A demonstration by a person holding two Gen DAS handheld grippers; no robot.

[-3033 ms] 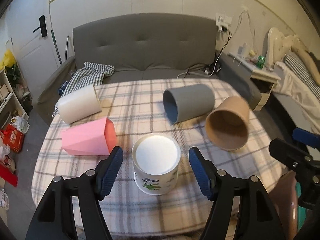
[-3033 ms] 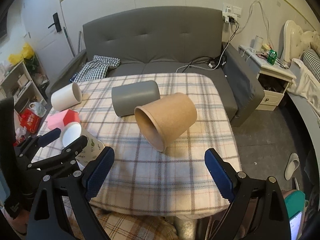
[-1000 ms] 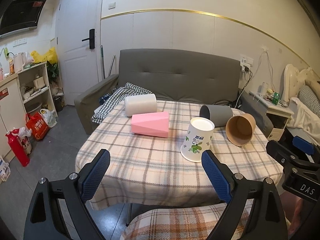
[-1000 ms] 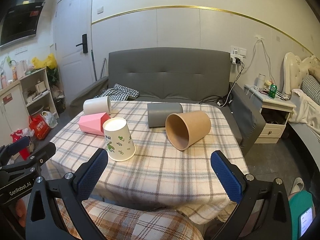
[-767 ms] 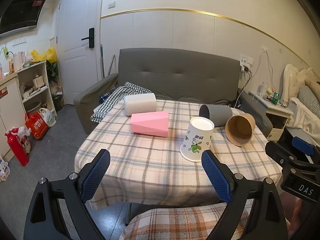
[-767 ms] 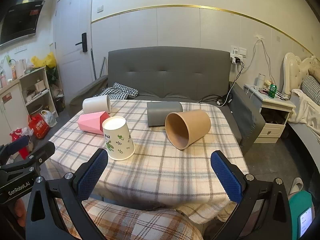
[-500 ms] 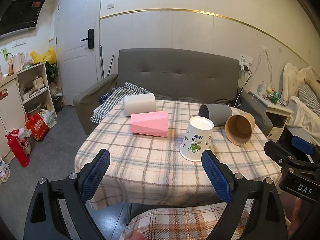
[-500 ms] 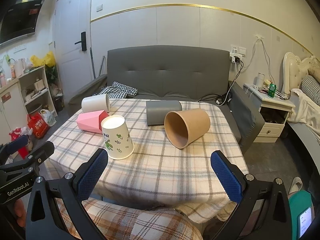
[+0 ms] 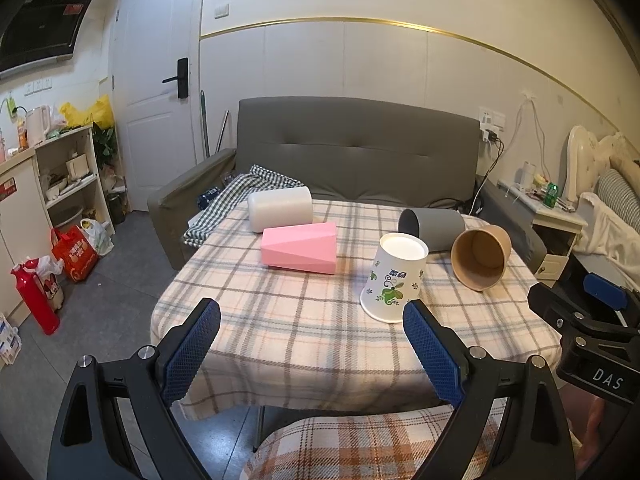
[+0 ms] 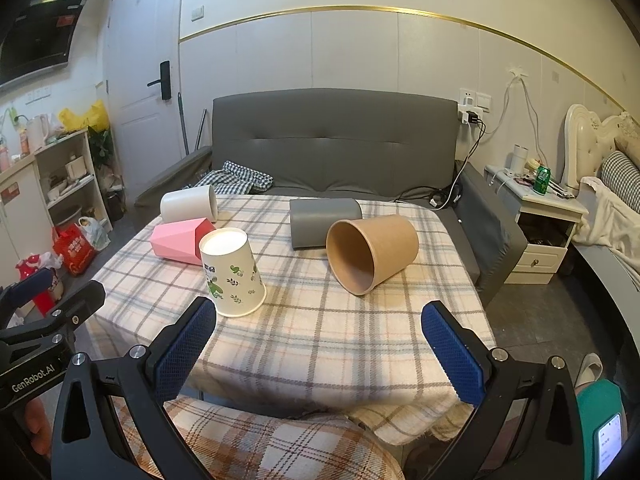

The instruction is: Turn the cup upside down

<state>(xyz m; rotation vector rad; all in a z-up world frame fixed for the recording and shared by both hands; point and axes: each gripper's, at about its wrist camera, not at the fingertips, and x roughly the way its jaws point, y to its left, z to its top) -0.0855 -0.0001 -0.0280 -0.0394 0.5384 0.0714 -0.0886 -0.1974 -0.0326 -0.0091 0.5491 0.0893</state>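
Note:
A white paper cup with green leaf print [image 9: 394, 278] [image 10: 232, 274] stands upside down on the plaid-covered table [image 9: 304, 328] [image 10: 344, 328], its wide rim down. My left gripper [image 9: 312, 352] is open and empty, held back from the table's near edge, well short of the cup. My right gripper [image 10: 320, 348] is open and empty too, also back from the near edge. The right gripper shows at the right edge of the left wrist view [image 9: 588, 320], and the left gripper at the left edge of the right wrist view [image 10: 52, 320].
Four other cups lie on their sides: brown paper [image 9: 480, 258] [image 10: 372, 252], grey [image 9: 432, 226] [image 10: 324, 220], pink faceted [image 9: 300, 247] [image 10: 180, 242], white [image 9: 280, 208] [image 10: 188, 204]. A grey sofa [image 9: 352, 148] stands behind the table, a plaid chair cushion [image 10: 260, 440] below me.
Three seconds ago my left gripper stood around the upside-down printed cup; both grippers have since pulled back from the table. In the last second almost nothing has moved.

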